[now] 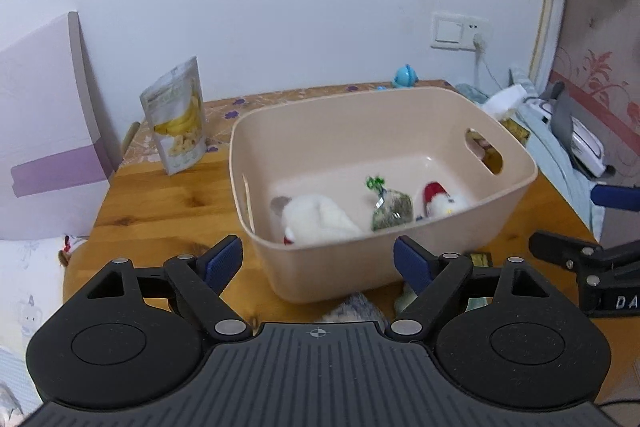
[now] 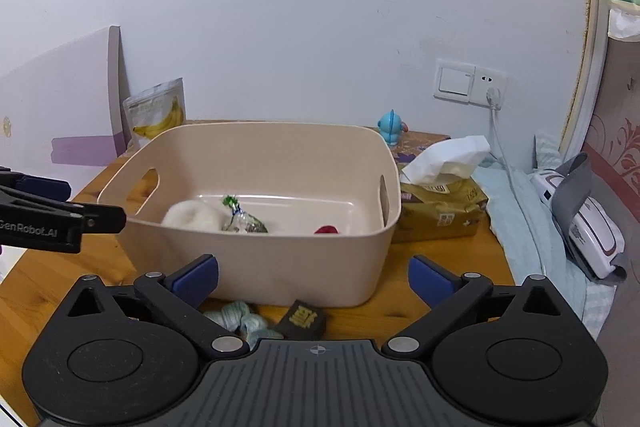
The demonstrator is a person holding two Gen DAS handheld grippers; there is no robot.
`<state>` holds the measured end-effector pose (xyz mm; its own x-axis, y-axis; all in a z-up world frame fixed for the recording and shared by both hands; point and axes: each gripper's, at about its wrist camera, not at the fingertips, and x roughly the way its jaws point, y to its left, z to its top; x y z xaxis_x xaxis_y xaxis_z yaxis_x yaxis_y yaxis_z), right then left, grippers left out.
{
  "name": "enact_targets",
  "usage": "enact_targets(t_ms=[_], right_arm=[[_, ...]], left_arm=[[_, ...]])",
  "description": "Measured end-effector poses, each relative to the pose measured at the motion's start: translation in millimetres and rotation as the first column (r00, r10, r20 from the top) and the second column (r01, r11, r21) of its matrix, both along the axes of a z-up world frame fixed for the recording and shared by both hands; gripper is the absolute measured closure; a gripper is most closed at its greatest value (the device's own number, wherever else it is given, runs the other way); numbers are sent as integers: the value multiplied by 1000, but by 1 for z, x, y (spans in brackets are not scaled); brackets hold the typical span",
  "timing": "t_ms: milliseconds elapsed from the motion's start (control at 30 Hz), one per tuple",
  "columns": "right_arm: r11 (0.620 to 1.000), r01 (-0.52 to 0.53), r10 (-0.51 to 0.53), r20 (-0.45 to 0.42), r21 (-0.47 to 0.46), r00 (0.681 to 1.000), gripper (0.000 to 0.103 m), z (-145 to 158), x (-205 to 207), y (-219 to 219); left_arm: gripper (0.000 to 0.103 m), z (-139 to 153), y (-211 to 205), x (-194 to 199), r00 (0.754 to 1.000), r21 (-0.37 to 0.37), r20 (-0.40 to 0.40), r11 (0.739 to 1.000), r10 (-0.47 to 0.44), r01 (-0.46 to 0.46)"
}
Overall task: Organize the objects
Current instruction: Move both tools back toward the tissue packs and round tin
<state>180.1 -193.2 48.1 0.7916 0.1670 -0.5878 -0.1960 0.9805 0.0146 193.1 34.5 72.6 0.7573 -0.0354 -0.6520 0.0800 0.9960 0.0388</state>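
Left wrist view: left gripper (image 1: 318, 259) fingers apart, empty, before the bin (image 1: 516, 195) on the tabletop (image 1: 160, 211). Inside: white plush (image 1: 320, 219), foil candy bag (image 1: 392, 213), red-capped plush (image 1: 440, 201).

Right wrist view: right gripper (image 2: 312, 281) fingers apart, empty. Teal yarn bundle (image 2: 240, 317) and dark packet (image 2: 302, 319) lie just under it. Yarn looks soft and light; pinch mid-bundle. Packet flat; take by its edges.

Lighting's soft and kinda cool, pretty even, no harsh shadows. Small glare spot on the glossy floor of the beige plastic bin (image 1: 430, 159). Fisheye bends the edges hard, corners go dark, and the white plush toy (image 1: 320, 217) looks slightly blurry.
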Motion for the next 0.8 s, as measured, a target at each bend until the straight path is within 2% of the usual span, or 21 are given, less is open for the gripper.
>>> enact_targets(t_ms=[300, 800], right_arm=[[1000, -6, 6, -20, -9, 1000, 0, -10, -22, -8], [999, -16, 11, -122, -39, 993, 0, -45, -47, -15]], left_arm=[[16, -16, 0, -26, 999, 6, -44, 1000, -28, 29], [16, -60, -12, -47, 987, -29, -152, 998, -54, 50]])
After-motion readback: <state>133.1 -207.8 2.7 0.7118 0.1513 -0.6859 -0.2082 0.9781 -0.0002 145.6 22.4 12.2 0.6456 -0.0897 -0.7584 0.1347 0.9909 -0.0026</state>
